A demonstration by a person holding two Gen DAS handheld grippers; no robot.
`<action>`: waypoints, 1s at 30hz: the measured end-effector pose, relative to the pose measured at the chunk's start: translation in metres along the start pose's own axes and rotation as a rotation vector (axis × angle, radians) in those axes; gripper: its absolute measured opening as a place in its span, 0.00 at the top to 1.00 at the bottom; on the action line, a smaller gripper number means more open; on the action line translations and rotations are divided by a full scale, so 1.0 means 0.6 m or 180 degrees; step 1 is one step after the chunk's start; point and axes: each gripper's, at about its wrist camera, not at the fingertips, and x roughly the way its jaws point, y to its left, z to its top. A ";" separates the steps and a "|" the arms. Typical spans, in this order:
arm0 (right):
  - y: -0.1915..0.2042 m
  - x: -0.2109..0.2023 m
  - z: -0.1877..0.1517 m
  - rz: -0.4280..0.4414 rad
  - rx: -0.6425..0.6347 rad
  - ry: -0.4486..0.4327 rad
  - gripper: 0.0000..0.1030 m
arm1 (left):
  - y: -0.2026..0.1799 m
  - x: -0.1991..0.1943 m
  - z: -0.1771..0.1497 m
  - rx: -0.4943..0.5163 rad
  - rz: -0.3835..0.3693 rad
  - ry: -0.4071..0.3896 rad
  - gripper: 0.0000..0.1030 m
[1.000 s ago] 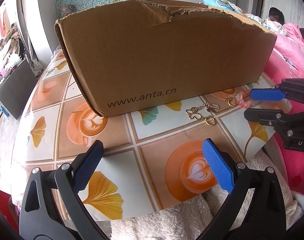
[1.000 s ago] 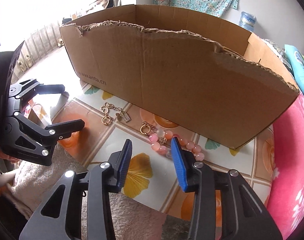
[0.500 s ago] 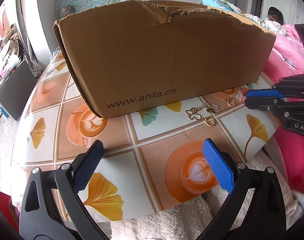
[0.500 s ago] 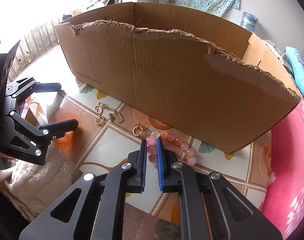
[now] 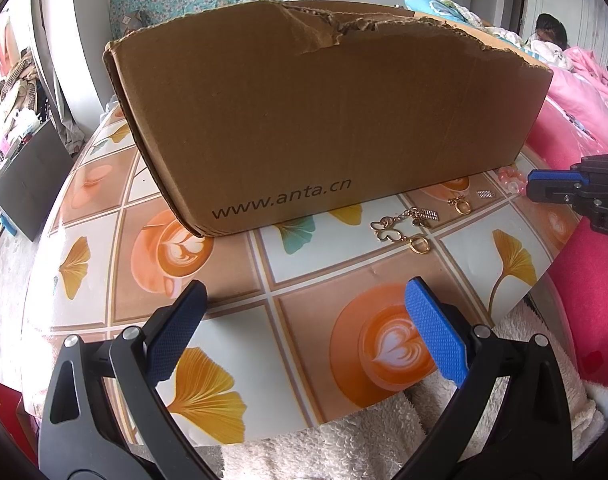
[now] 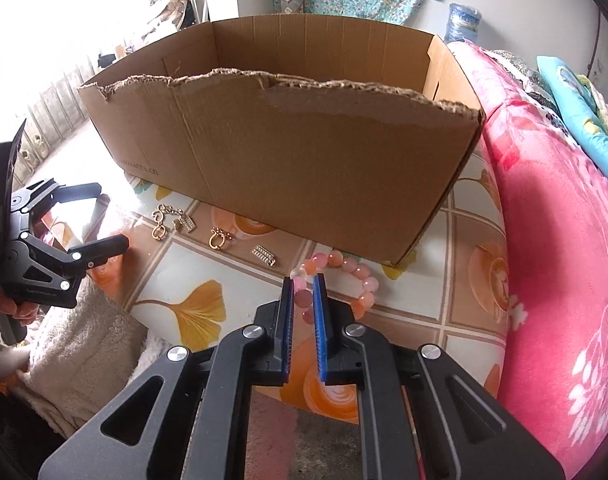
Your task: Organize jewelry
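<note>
The cardboard box (image 5: 328, 120) reads "www.anta.cn" (lower front wall).

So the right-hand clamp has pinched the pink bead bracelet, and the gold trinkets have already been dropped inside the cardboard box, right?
Not quite. The right gripper is indeed shut on the pink bead bracelet, but the gold trinkets are not inside the cardboard box. The right wrist view shows them lying on the patterned table in front of the box.
</note>
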 end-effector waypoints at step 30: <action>0.026 0.016 -0.008 0.0621 0.0507 -0.0203 0.70 | -0.105 -0.021 0.009 0.0623 -0.0326 -0.0268 0.52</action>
